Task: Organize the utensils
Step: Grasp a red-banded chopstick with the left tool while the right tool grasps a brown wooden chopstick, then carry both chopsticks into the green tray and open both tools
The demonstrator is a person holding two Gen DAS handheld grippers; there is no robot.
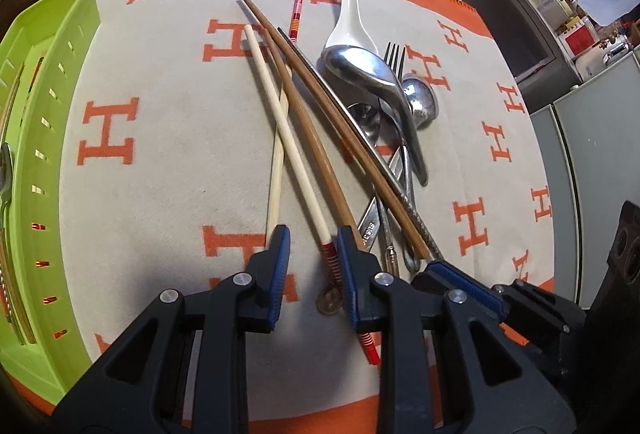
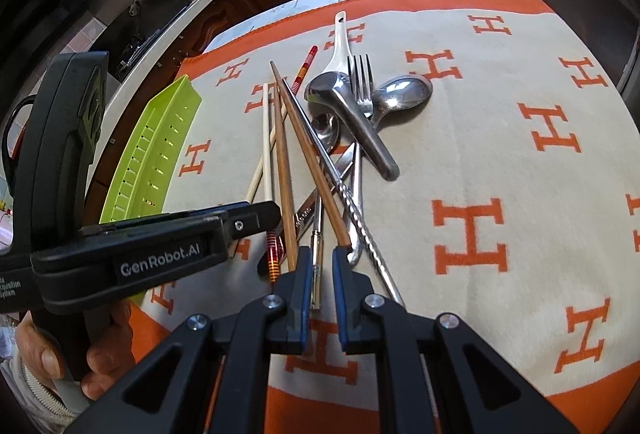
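A pile of utensils lies on the orange-and-cream cloth (image 1: 160,162): cream chopsticks (image 1: 280,106), brown chopsticks (image 1: 320,122), a white ceramic spoon (image 1: 352,18), metal spoons (image 1: 372,74) and a fork (image 1: 394,54). My left gripper (image 1: 312,238) is open, its blue pads on either side of the red-banded end of a cream chopstick (image 1: 329,252). My right gripper (image 2: 321,256) is open by a narrow gap over a thin metal handle (image 2: 318,266), beside the brown chopsticks (image 2: 308,150) and a twisted metal chopstick (image 2: 360,222).
A lime-green slotted tray (image 1: 52,46) stands at the cloth's left edge and holds a spoon and some chopsticks; it shows in the right wrist view too (image 2: 160,150). A hand (image 2: 104,366) holds the left gripper's body (image 2: 160,246). Kitchen counters and cabinets surround the table.
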